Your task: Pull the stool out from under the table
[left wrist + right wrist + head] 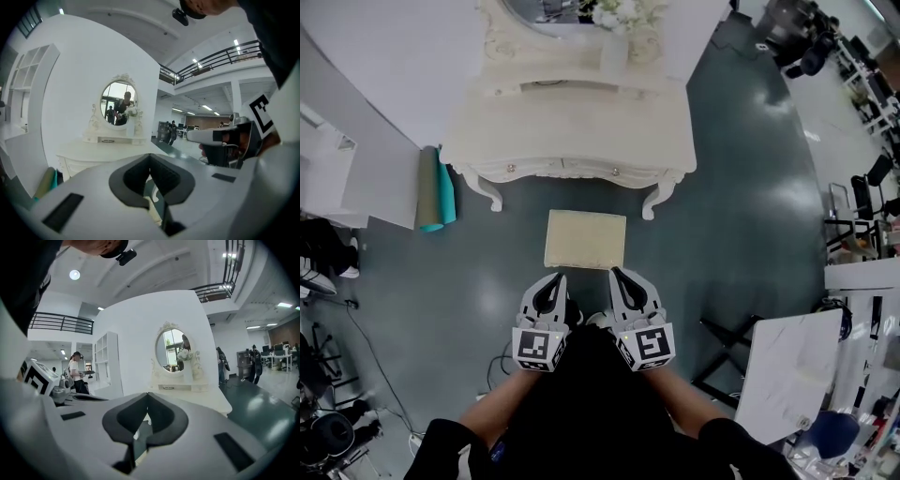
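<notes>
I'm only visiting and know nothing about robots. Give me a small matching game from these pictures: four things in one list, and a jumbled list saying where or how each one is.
Things:
1. stool
2. teal roll
3. flowers
4. left gripper

Places or states:
A. on top of the dressing table, at its back
B. jaws shut, holding nothing
C. on the floor in front of the dressing table, out from under it
D. on the floor beside the dressing table, at the head view's left

Pairs: 1-C, 2-D, 3-A, 4-B
</notes>
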{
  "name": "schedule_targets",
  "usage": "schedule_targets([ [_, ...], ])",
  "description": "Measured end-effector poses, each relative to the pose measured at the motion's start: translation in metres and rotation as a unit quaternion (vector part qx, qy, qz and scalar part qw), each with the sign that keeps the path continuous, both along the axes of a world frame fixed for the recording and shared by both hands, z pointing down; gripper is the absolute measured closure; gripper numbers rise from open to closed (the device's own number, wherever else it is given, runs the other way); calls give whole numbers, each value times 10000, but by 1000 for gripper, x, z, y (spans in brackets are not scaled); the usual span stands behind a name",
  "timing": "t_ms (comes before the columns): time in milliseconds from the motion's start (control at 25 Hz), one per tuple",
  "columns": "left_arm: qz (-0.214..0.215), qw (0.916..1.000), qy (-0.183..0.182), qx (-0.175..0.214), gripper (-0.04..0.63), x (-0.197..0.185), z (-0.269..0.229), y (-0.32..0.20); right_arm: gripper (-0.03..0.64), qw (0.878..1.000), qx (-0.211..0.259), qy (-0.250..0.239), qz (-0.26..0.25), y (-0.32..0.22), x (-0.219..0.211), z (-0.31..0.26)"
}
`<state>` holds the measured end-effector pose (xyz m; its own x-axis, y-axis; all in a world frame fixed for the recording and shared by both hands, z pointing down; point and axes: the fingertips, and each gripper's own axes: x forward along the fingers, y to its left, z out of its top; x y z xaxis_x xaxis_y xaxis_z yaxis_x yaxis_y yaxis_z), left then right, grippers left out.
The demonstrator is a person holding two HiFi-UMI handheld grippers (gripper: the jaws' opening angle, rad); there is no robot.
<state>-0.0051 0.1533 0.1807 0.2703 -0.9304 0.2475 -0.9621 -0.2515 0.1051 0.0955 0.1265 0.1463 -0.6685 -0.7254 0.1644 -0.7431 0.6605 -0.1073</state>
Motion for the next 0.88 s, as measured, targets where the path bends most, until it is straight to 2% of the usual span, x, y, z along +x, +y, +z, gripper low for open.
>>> schedule_targets([
  [160, -60, 9995, 5, 296, 581, 9, -26, -7, 598, 9995, 248, -120, 124, -8, 8, -23],
  [480, 121, 9971, -88, 750, 581, 25, -63, -9, 598, 9975, 583, -232, 338, -9, 20, -52],
  [680, 33, 9982, 48, 594, 581, 23, -54, -8, 598, 9977, 606, -151, 261, -11, 13, -51],
  [880, -21, 9976, 1, 692, 581, 12, -52, -14, 598, 9975, 695, -59, 134, -19, -4, -50],
])
